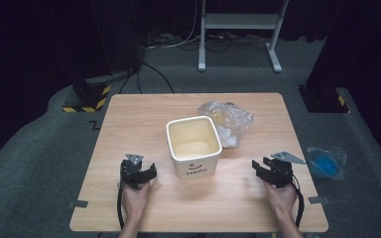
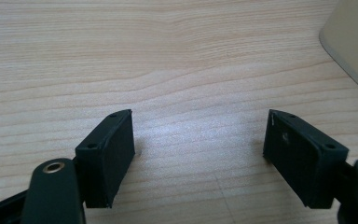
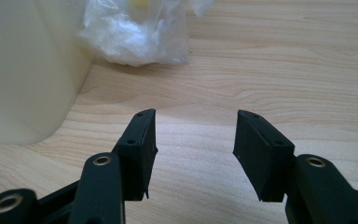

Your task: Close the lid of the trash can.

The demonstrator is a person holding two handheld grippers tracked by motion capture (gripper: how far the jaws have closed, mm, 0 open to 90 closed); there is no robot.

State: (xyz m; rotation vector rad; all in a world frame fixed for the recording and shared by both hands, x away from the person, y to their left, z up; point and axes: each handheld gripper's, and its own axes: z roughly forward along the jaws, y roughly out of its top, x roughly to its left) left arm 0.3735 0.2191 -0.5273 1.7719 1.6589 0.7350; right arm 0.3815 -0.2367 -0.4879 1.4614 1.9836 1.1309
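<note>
While both our hand-held grippers rest low on the table (image 1: 129,106), the work in front of us looks to centre on the cream bin (image 1: 194,147) and the clear plastic bag (image 1: 226,121) behind it. Largest first: the bin stands upright near the middle of the table, open side up, empty as far as we can see from above, with rounded corners and a smooth glossy wall. We judge it light and stiff but slick, so a pinch on the flat wall would likely slide; the top rim is the better hold, one jaw inside and one outside. Next, the bag lies just beyond the bin's far right corner, touching or nearly touching it, crumpled, with something yellow inside that we cannot make out. We expect it to be light, soft and slippery, collapsing under a pinch, so we would take a bunched fold near its top rather than the body. Smallest, the tools themselves: the left hand-held gripper (image 1: 151,170) sits to the left of the bin, its jaws spread wide over bare wood, holding nothing; the right hand-held gripper (image 1: 258,167) sits to the bin's right, jaws also apart and empty, pointed toward the bin's side and the bag.
</note>
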